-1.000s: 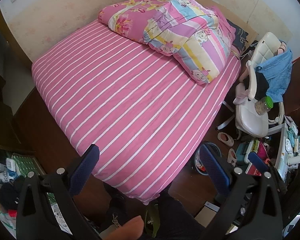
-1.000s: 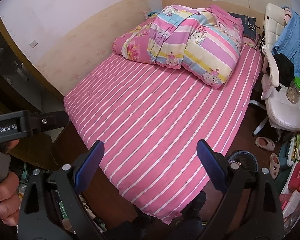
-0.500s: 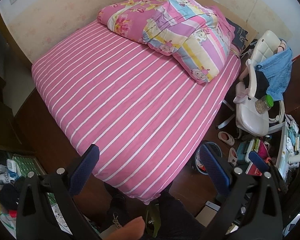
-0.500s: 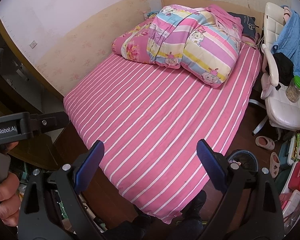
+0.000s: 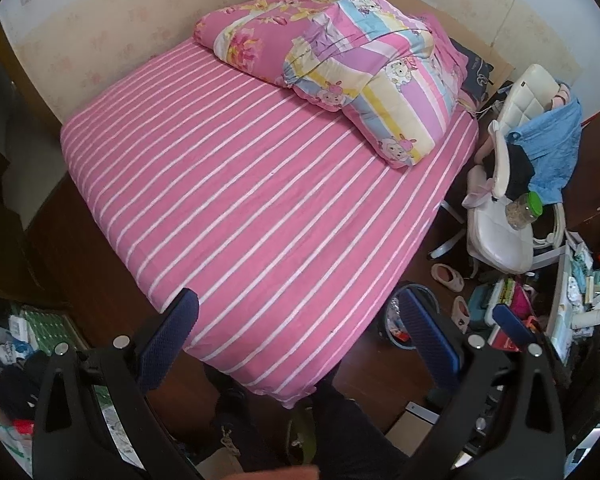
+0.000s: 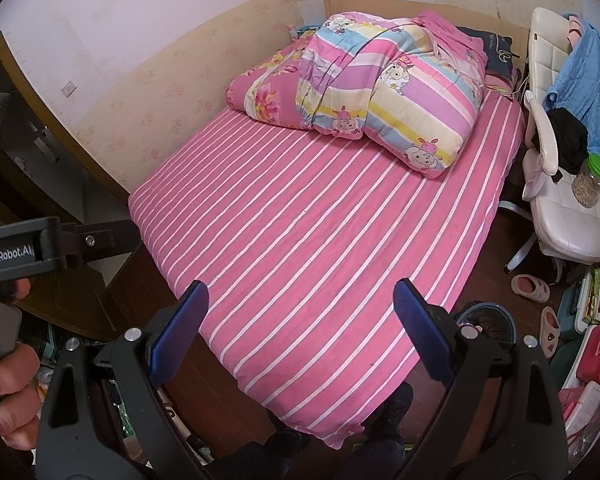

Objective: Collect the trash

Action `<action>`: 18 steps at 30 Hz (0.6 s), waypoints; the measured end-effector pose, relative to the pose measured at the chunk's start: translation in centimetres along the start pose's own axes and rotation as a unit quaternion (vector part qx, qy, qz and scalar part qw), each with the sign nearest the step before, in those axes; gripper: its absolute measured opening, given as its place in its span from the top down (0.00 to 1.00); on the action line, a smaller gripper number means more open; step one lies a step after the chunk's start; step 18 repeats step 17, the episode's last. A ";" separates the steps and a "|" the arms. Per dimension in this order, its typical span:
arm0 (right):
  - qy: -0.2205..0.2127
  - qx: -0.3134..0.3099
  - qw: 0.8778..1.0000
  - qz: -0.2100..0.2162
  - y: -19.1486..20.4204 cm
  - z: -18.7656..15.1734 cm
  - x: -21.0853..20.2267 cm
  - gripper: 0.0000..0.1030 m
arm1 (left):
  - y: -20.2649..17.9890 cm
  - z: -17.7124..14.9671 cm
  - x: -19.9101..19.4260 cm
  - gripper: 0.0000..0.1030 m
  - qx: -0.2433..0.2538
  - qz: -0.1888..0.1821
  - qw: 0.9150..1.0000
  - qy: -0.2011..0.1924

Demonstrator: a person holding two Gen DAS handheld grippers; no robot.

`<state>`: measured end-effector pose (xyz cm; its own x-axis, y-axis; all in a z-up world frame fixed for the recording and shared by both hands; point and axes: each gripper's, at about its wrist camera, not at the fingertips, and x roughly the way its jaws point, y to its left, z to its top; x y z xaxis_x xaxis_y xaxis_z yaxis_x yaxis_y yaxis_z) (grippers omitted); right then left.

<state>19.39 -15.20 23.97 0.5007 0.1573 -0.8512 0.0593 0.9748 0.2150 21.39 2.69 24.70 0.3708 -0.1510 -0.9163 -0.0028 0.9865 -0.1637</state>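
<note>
Both hand-held grippers, left (image 5: 300,334) and right (image 6: 302,328), spread empty above pink-striped bed (image 6: 308,216).

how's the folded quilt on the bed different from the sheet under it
The quilt is bunched in a thick folded heap at the head of the bed; the sheet lies flat and smooth across the mattress. The quilt shows cartoon sheep, flowers and multicoloured bands; the sheet has only thin white stripes. Both are mostly pink.
</note>
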 end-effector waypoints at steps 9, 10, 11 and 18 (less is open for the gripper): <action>-0.001 0.003 1.000 -0.002 0.2 -0.1 0.0 0.10 | -0.9 -0.3 -0.9 0.05 0.012 -0.008 0.999 -0.033; -0.001 0.004 1.000 -0.002 0.2 -0.1 0.0 0.10 | -0.9 -0.2 -0.8 0.06 0.011 -0.011 0.999 -0.030; -0.002 0.003 1.000 -0.002 0.2 -0.1 -0.1 0.10 | -0.9 0.0 -0.8 0.06 0.009 -0.012 1.000 -0.027; -0.003 0.003 1.000 -0.002 0.1 -0.1 -0.1 0.10 | -1.0 -0.1 -1.2 0.06 0.011 -0.003 0.999 -0.034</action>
